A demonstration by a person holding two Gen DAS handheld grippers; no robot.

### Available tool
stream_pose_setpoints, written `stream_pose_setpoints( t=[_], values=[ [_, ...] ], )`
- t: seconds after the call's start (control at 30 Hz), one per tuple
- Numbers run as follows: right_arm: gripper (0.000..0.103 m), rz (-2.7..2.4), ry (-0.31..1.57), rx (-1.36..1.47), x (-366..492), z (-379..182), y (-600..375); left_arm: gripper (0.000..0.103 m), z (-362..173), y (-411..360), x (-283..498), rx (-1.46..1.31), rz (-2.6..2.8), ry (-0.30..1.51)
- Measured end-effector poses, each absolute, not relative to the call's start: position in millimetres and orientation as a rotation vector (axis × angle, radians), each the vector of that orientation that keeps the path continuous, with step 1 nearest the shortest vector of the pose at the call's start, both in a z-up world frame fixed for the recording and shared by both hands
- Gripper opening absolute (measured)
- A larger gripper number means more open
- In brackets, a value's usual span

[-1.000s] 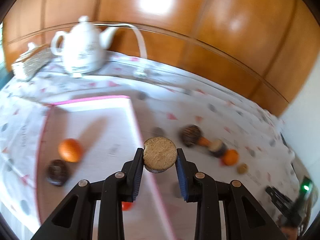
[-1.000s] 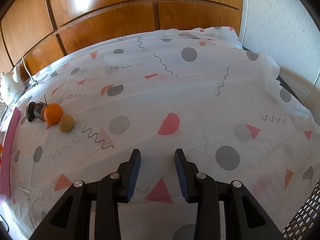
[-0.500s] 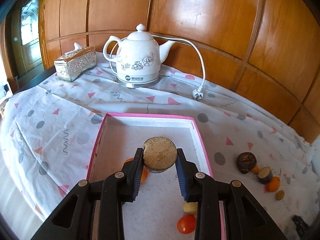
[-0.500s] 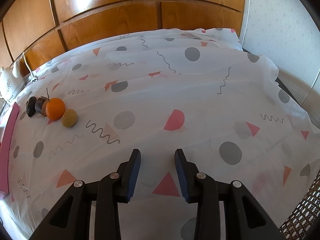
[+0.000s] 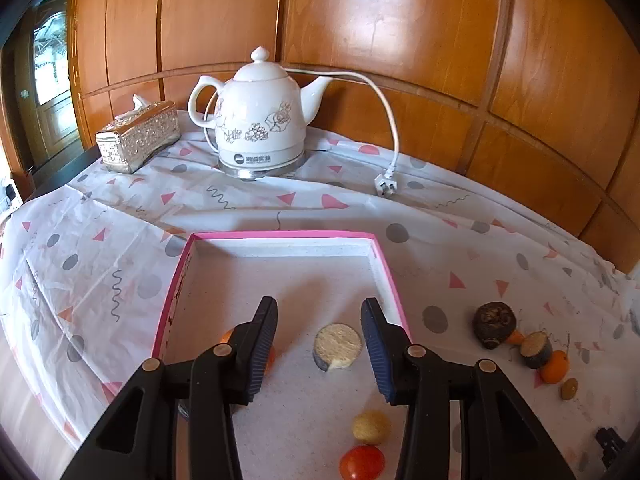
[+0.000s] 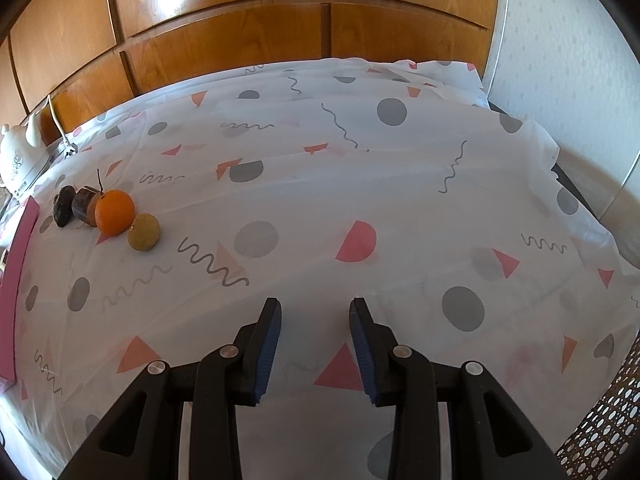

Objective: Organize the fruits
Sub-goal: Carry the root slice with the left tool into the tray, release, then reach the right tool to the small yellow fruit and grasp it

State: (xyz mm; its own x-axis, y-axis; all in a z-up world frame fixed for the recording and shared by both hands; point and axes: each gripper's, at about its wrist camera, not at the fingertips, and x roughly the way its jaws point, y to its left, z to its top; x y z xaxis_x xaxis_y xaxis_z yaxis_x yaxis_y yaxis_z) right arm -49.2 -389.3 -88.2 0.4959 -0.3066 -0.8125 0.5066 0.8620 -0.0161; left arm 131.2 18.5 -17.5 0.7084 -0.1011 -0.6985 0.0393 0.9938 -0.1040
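The left gripper [image 5: 320, 344] hangs over the pink-rimmed tray [image 5: 280, 235] with its jaws spread wide and nothing between them; below the gap, nearer the right finger, a cut fruit piece with a pale round face [image 5: 337, 346] lies on the tray's white floor, clear of both pads; closer to the camera in the same tray sit a small yellow fruit [image 5: 371, 426] and a red tomato [image 5: 362, 462], just beside each other; an orange fruit [image 5: 227, 336] is mostly hidden behind the left finger; to the right of the tray, on the patterned cloth [image 5: 120, 216] covering the bench, lies a row of a dark brown fruit [image 5: 493, 324], a cut dark piece [image 5: 536, 349], an orange [image 5: 554, 367] and a small olive-brown fruit [image 5: 569, 389]; behind the tray stand a white kettle [image 5: 260, 128] with its cord and plug [image 5: 385, 186] lying unplugged on the cloth, and a silver tissue box [image 5: 138, 140] to its left; the right gripper [image 6: 314, 344] is held above bare cloth with its jaws parted and empty, well apart from that same row of fruit, seen at far left in its view.
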Motion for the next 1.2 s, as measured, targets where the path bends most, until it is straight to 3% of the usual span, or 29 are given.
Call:
stream_pose_setpoints(
  t=[0.23, 1.2],
  values=[
    [0.036, -0.492, 0.936, 0.237, -48.3, -89.4, -387.1, 0.06, -6.4, 15.3, 115.1, -0.107, -0.111, 0.775],
    [0.036, -0.299, 0.925, 0.186, -11.2, -78.3, -349.1, 0.072, -31.7, 71.6, 40.5, -0.195, -0.043, 0.836]
  ],
)
